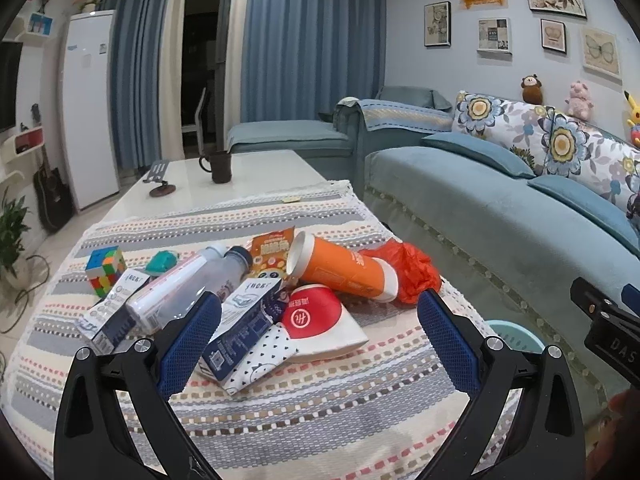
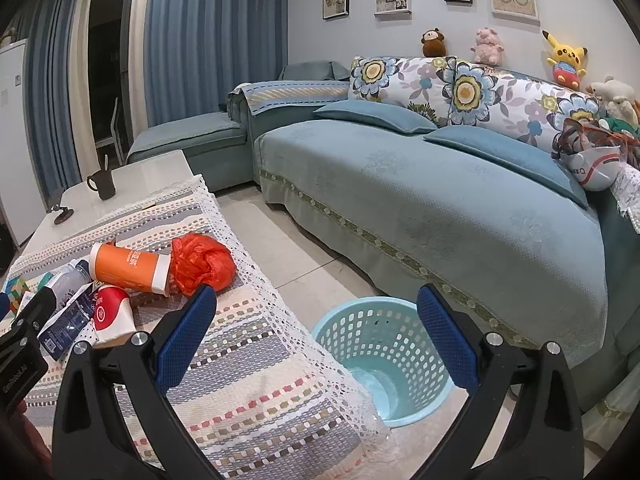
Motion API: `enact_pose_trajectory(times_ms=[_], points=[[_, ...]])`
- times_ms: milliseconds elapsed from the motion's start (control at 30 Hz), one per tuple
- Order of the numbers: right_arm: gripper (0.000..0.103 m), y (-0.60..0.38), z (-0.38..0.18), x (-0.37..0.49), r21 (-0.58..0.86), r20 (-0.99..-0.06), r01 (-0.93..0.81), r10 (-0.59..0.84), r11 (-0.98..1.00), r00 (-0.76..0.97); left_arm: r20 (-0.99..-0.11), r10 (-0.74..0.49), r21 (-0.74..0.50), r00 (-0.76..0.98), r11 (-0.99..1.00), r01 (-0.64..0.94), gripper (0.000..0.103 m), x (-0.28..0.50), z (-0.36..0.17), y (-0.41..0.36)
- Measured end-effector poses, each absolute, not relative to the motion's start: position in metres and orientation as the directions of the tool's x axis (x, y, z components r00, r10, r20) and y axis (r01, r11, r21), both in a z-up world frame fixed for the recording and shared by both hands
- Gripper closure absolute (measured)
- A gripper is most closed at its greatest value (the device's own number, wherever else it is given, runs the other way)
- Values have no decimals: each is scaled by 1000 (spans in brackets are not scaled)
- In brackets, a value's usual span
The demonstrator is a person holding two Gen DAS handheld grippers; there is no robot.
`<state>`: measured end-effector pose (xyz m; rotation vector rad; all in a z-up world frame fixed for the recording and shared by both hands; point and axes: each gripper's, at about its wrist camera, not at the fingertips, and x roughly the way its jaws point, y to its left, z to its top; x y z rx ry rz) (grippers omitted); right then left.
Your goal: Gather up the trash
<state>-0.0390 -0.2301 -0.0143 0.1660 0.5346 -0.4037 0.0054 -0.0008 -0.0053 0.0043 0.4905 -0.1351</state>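
Note:
Trash lies in a heap on the striped tablecloth (image 1: 320, 412): an orange paper cup (image 1: 340, 268) on its side, a crumpled red plastic bag (image 1: 412, 270), a red and white paper cup (image 1: 320, 324), a blue carton (image 1: 244, 326), a clear plastic bottle (image 1: 188, 288) and a snack packet (image 1: 272, 252). My left gripper (image 1: 316, 336) is open and empty just in front of the heap. My right gripper (image 2: 316, 340) is open and empty above the table's right edge, with the light blue wastebasket (image 2: 380, 344) on the floor beyond it. The heap also shows in the right wrist view, with the orange cup (image 2: 128, 268) and red bag (image 2: 202, 262).
A Rubik's cube (image 1: 105, 270) and a teal object (image 1: 162, 262) sit left of the heap. A dark mug (image 1: 218, 166) and a small stand (image 1: 160, 180) are on the far bare tabletop. A blue sofa (image 2: 420, 200) runs along the right, past the floor strip.

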Motion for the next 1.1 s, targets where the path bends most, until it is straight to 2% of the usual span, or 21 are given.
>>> enact_pose_trajectory(times_ms=[833, 900, 1100], points=[[8, -228, -13, -35, 54, -539, 394, -305, 918, 785, -480, -128, 15, 868, 988, 153, 8, 6, -6, -9], [23, -224, -12, -33, 47, -543, 380, -296, 924, 786, -468, -133, 18, 874, 987, 160, 8, 3, -5, -10], [24, -215, -9, -32, 36, -539, 370, -294, 928, 789, -447, -89, 68, 890, 989, 133, 8, -1, -3, -12]])
